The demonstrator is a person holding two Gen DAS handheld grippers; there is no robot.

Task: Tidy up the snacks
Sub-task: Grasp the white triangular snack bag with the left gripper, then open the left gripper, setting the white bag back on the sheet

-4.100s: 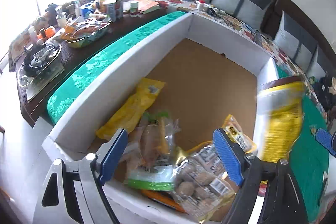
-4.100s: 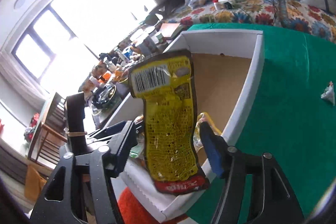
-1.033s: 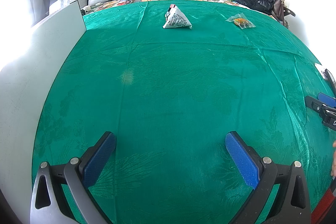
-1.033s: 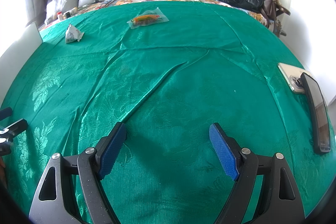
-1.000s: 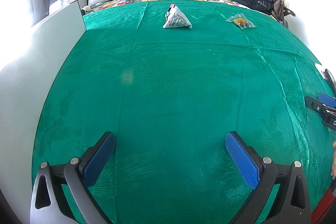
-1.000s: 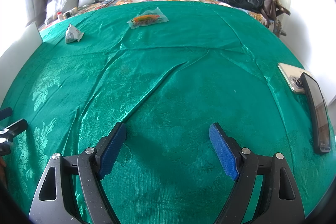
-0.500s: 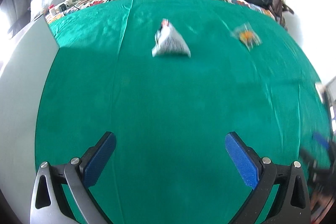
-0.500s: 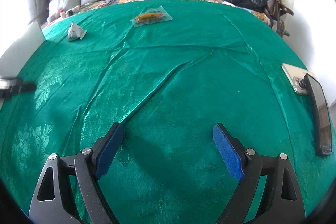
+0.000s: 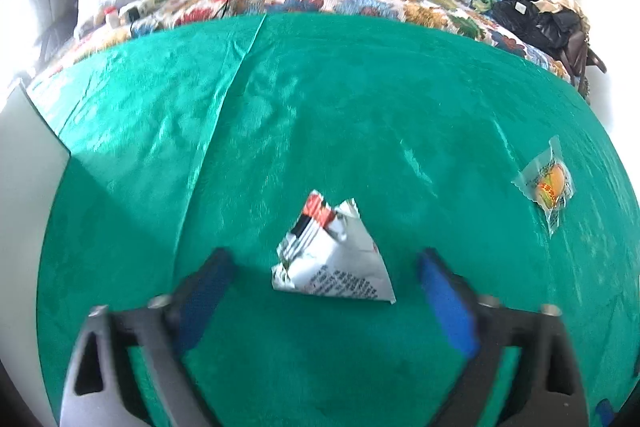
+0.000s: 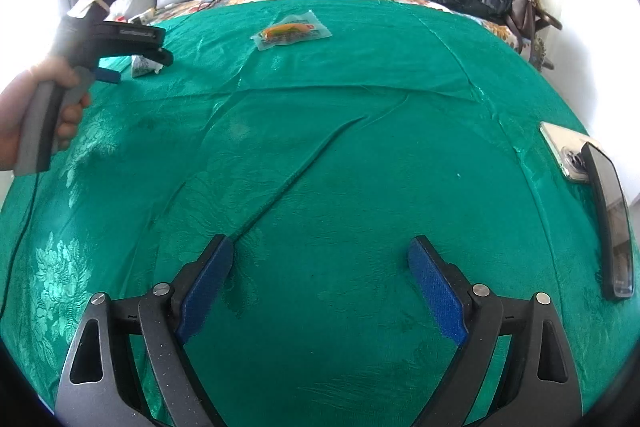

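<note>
No words or numbers can be read here. The white triangle snack bag [image 9: 334, 259] has black print and a red patch, but the letters are too blurry to make out. The clear snack packet [image 9: 547, 185] has a red and orange label with tiny writing that cannot be read. The left gripper [image 10: 132, 61] has small pale lettering on its side, also too small to read.

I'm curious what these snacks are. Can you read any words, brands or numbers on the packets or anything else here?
None can be read for sure.
White triangular packet: rows of black print, too blurred.
Clear packet with orange snack: red marks, too small.
Left tool: pale lettering on its side, too small.
</note>
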